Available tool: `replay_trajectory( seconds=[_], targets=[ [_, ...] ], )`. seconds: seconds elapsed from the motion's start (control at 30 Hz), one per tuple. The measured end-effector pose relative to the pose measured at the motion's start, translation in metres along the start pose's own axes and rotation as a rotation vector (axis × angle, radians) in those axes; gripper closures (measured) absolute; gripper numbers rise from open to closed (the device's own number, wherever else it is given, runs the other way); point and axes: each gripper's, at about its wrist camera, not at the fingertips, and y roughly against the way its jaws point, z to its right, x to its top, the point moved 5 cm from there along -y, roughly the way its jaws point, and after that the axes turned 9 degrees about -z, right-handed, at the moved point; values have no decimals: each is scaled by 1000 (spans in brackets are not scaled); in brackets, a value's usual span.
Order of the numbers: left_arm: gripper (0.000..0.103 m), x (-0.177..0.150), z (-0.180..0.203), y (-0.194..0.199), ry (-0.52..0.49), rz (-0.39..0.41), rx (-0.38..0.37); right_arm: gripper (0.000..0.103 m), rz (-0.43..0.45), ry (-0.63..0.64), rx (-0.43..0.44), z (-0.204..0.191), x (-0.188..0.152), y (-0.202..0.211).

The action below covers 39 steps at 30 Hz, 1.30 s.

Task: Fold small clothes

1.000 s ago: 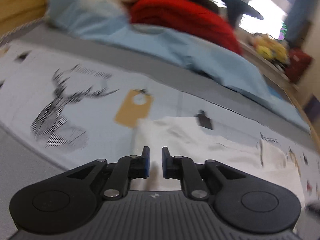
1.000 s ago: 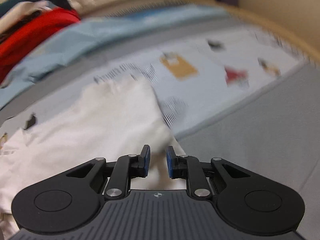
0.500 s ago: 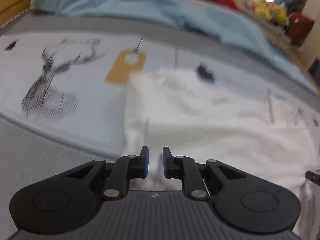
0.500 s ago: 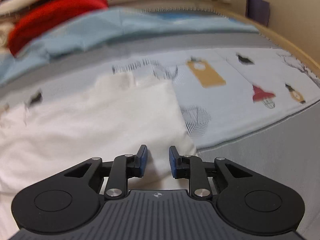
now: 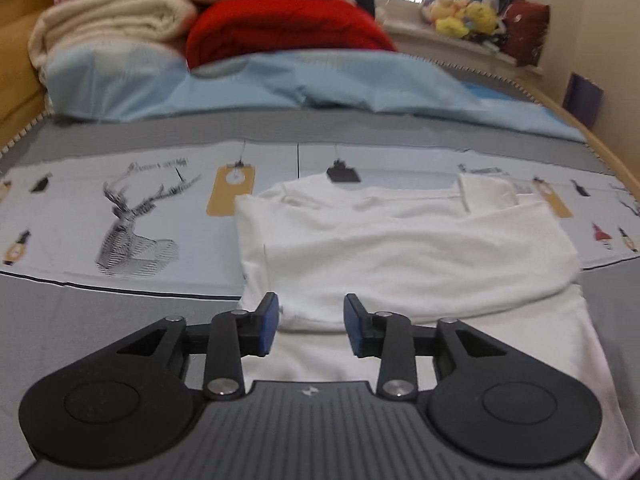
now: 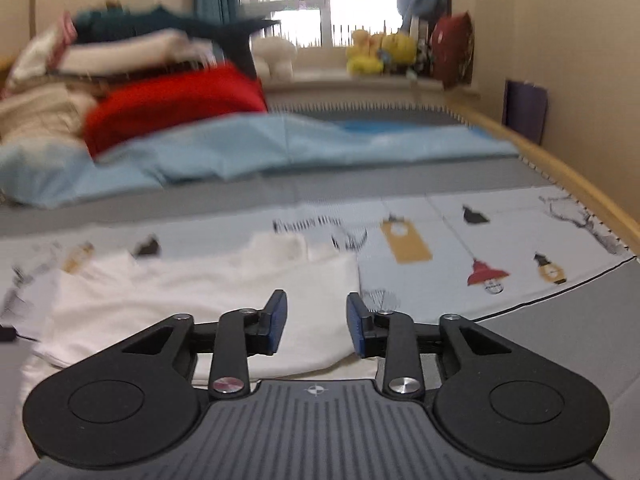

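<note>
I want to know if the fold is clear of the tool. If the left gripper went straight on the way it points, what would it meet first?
Probably the white garment: its folded near edge lies just beyond the left gripper, whose jaws are opening with nothing clamped between them. How far above the cloth the gripper sits is unclear.

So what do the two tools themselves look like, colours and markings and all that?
Both match. The left tool and the right tool have matte black linkage arms with silver pivot bolts, blue pads on the fingertips, round black discs at each side, and a ribbed dark grey body with a small pale emblem. No cables, hands or sleeves show.
</note>
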Motion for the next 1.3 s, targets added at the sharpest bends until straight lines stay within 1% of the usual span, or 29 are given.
replay_trajectory(
  seconds=[0.07,0.13,0.17,0.27,0.3,0.37,0.43,0.5,0.57,0.6,0.67,0.77,0.83,0.9,1.0,1.1,1.17,1.23,1.27,1.3],
  targets=[
    [51,-14,3,29,3,29,-5,64,8,5,19,1,-9,28],
    [47,-29,8,55,-12,51,-2,63,-14,0,36,4,-24,49],
    [43,-39,11,68,-23,61,2,63,-27,-5,42,3,-33,58],
    [31,-81,21,98,-56,79,0,63,-70,-33,39,9,-67,80],
    [30,-98,24,103,-69,77,3,63,-84,-37,32,11,-78,84],
    [30,-130,28,108,-92,62,13,63,-113,-47,19,14,-99,89],
    [30,-158,29,106,-90,12,15,63,-139,-53,14,19,-117,94],
    [30,-173,31,106,-79,-36,-6,63,-153,-29,5,20,-133,100],
    [29,-178,30,109,-82,-31,-31,63,-178,-17,-21,22,-141,100],
    [27,-179,28,109,-89,-29,-27,63,-179,-22,-17,23,-143,101],
    [26,-185,22,105,-94,-33,7,63,-178,-19,-13,25,-148,101],
    [26,-191,15,96,-95,-52,49,64,-208,-49,-46,29,-153,94],
    [26,-194,11,89,-105,-70,79,65,-201,-70,-33,30,-154,93],
    [26,-194,7,85,-95,-89,109,67,-206,-56,-37,28,-156,91],
    [26,-188,8,90,-73,-68,80,69,-208,-47,-39,29,-157,88],
    [26,-189,17,93,-114,-18,65,71,-216,-45,-44,31,-159,85],
    [26,-191,24,86,-162,-46,84,72,-223,-59,-41,33,-158,84],
    [26,-191,25,85,-179,-45,65,72,-226,-74,-38,34,-158,83],
    [26,-190,21,86,-164,-43,53,73,-231,-76,-41,34,-158,82],
    [30,-188,15,87,-130,-42,34,74,-239,-76,-47,35,-159,80]
  ],
)
